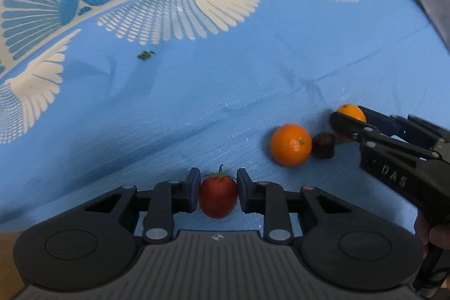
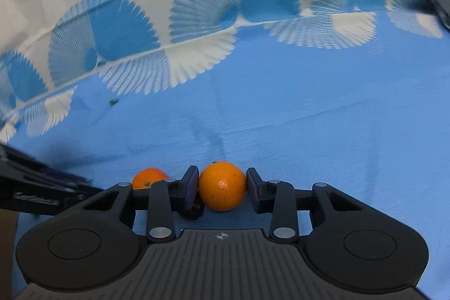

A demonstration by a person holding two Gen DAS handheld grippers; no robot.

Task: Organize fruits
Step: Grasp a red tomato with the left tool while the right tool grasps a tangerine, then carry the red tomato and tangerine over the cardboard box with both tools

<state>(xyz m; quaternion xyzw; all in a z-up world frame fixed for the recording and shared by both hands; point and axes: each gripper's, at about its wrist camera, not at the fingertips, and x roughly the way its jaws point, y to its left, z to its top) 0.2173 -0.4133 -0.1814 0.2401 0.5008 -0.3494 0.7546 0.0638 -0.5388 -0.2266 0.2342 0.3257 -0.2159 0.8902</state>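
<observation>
Two tools at work over a blue cloth with white fan print point(image 1: 197, 92); whether a desk or a bed lies under it cannot be told.

Item one: left tool point(image 1: 218, 191), pitched steeply down, pads clamped on either side of a small red tomato point(image 1: 217, 197), green stalk pointing away from the tool. The fruit sits between the fingertips, resting on the cloth.

Item two: right tool point(image 2: 222, 189), angled down more shallowly, closed on an orange point(image 2: 222, 186) by its flanks.

Item three: second orange point(image 1: 291, 144), loose, just left of the right tool's left finger.

Item four: dark round fruit point(image 1: 324, 144), kind unclear, touching the loose orange and tucked against that same finger.

Item five: green scrap point(image 1: 145, 54), far ahead, well apart.

Judgement: side grips suit round fruit that would otherwise roll; both pieces look ready for lifting.
</observation>
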